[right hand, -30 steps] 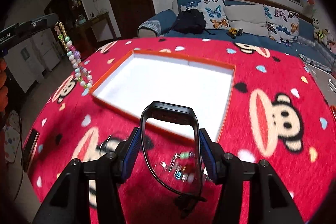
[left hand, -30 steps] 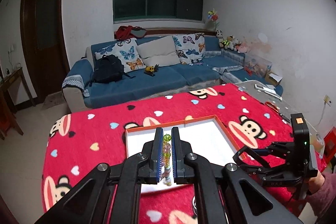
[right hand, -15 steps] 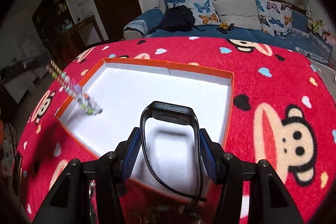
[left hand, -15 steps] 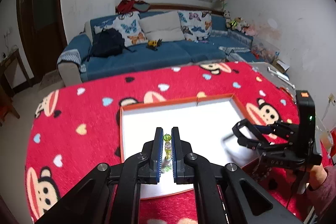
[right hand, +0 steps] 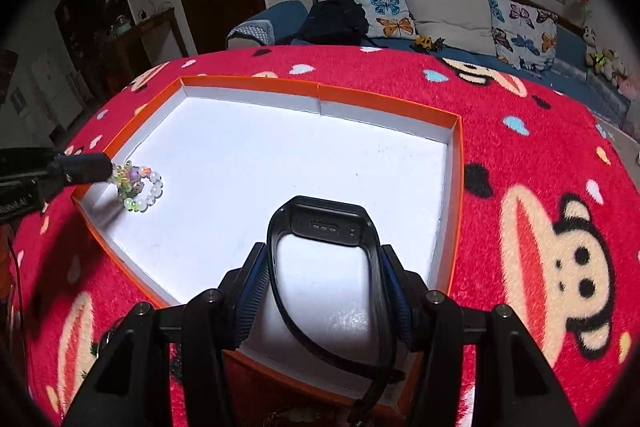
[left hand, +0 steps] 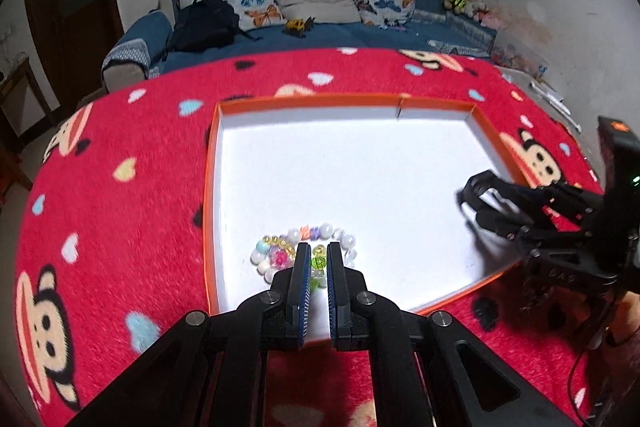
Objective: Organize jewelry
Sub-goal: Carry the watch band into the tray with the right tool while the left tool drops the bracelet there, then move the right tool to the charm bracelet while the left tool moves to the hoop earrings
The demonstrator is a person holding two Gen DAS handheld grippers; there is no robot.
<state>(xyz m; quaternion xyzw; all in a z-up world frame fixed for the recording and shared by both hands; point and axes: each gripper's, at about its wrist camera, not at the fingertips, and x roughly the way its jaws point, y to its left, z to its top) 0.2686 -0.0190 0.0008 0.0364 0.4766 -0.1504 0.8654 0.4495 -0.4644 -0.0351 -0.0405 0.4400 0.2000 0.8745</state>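
The left tool (left hand: 318,259) is nearly closed on one green bead of a single beaded bracelet (left hand: 304,247), the rest of which has pooled in a loose coil on the white floor of the orange-rimmed tray (left hand: 212,163), near its left wall; holding one end while the strand settles looks like a way to lay it down without it scattering. The right tool (right hand: 326,267) holds its fingers spread wide, but they are pressed against the outer sides of one black watch band (right hand: 324,247), a springy loop that the squeeze from both sides keeps steady. That band hangs over the tray's near-right area, well apart from the bracelet, so the two pieces would probably end up in separate spots. Whether the band already touches the tray floor cannot be told. The count is one tray, one bracelet, one band and two tools, all over a surface covered by a red monkey-print cloth (right hand: 540,187). A release by the left tool seems the likely next step.
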